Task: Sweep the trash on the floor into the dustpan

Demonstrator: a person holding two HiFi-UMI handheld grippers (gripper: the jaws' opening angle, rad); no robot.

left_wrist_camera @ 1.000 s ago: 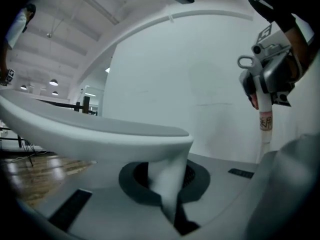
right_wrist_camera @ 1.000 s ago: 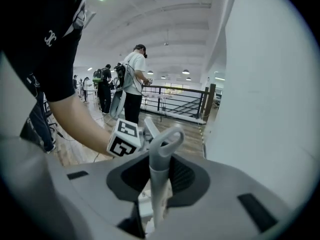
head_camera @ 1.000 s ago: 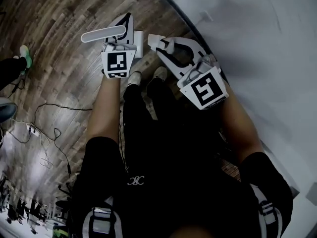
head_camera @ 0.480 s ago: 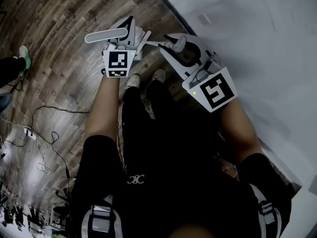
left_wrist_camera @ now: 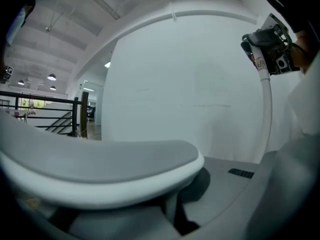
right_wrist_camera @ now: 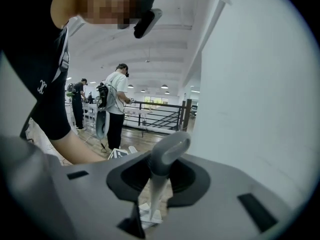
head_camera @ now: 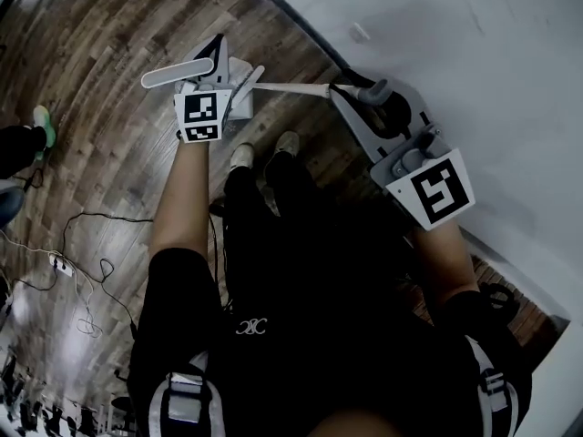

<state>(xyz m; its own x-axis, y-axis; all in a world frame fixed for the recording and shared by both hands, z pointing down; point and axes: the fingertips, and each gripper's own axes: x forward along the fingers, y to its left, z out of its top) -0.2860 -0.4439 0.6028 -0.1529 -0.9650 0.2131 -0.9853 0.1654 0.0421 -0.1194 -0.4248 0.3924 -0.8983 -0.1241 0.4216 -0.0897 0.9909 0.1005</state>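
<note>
In the head view my left gripper [head_camera: 211, 59] is shut on the flat grey-and-white dustpan handle [head_camera: 178, 69], held above the wood floor. That handle [left_wrist_camera: 100, 166] fills the left gripper view and lies across the jaws. My right gripper [head_camera: 369, 94] is shut on the broom's grey loop grip [head_camera: 378, 89]. The white broom pole [head_camera: 291, 87] runs left from it to a white head [head_camera: 241, 98] beside the left gripper. The grip [right_wrist_camera: 167, 156] stands between the jaws in the right gripper view, with the head [right_wrist_camera: 150, 216] below. I can make out no trash.
A white wall [head_camera: 474, 53] with a dark baseboard runs along the right. The person's shoes [head_camera: 244, 153] stand just below the grippers. Cables [head_camera: 82, 244] lie on the floor at the left, near another person's shoe [head_camera: 44, 116]. People [right_wrist_camera: 117, 104] and a railing [right_wrist_camera: 160, 114] are far off.
My right gripper has moved right toward the wall, drawing the broom pole out between the two grippers. The left gripper has shifted slightly left with the dustpan handle.
</note>
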